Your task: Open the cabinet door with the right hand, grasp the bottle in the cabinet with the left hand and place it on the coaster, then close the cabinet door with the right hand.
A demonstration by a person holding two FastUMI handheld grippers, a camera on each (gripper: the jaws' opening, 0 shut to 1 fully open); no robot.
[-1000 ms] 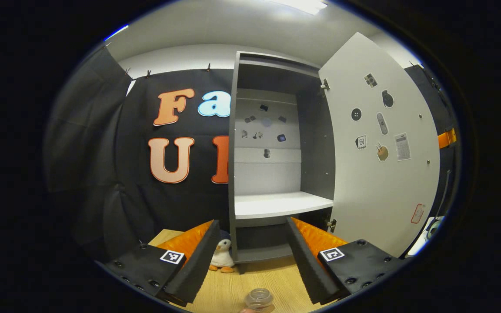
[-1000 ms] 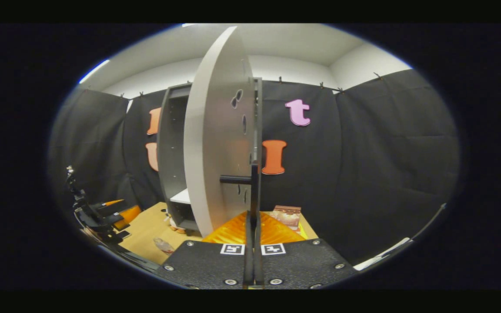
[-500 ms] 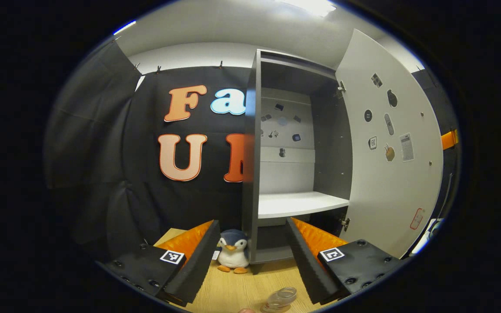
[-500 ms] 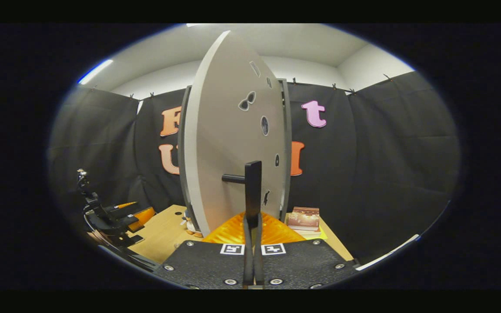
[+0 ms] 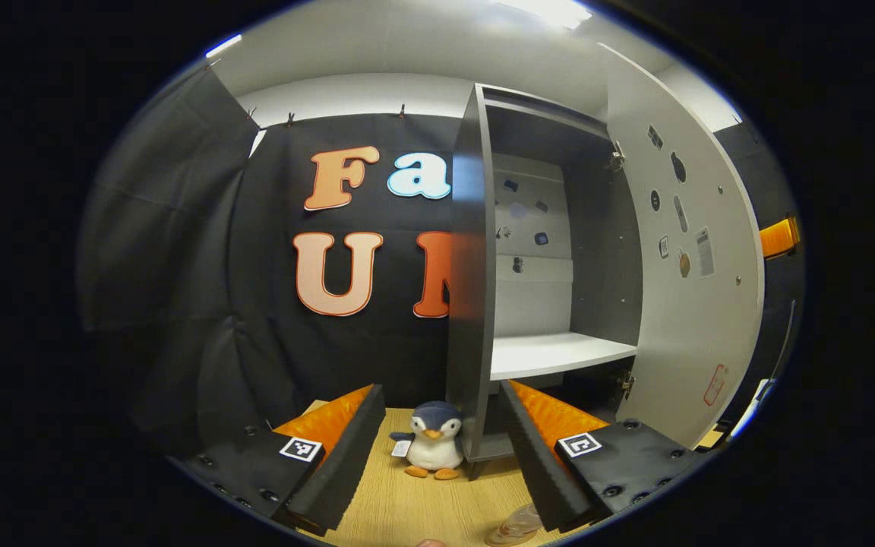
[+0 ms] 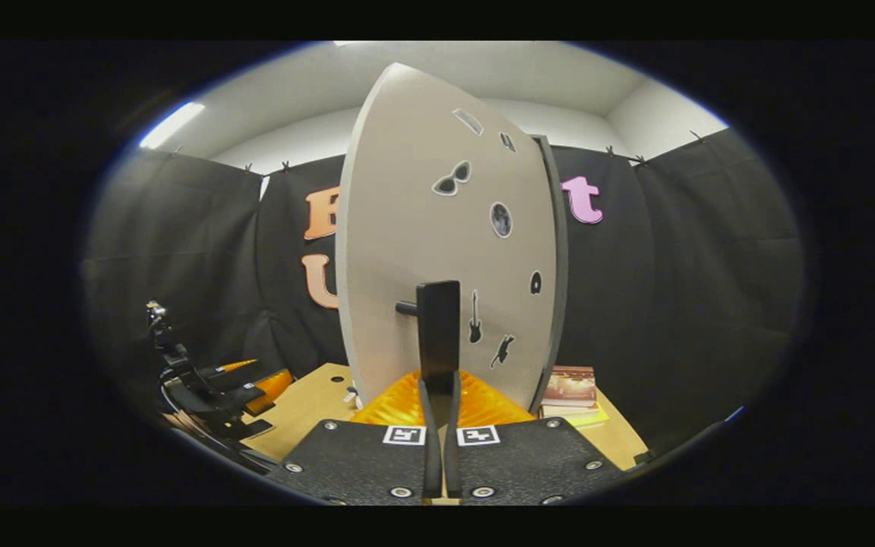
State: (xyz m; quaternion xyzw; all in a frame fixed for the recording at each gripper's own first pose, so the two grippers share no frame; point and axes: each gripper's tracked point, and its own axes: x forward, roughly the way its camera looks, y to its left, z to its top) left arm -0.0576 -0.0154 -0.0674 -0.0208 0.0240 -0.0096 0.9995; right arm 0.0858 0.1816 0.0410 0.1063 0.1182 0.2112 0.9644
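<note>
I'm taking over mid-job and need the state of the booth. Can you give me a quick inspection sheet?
Surface: wooden table, bare at front.
Job's things: cabinet door partly open; shelf bare; bottle at table's near edge; coaster nothing seen.
Clutter: toy penguin beside cabinet; books right of it.
Grippers: left gripper open, holding nothing; right gripper shut on door handle.
Cables: nothing seen.
Surroundings: black cloth walls.

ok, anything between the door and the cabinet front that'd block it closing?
Nothing visible between door and cabinet: shelf is bare, penguin sits outside the left wall, bottle is on the table nearer the camera.
</note>
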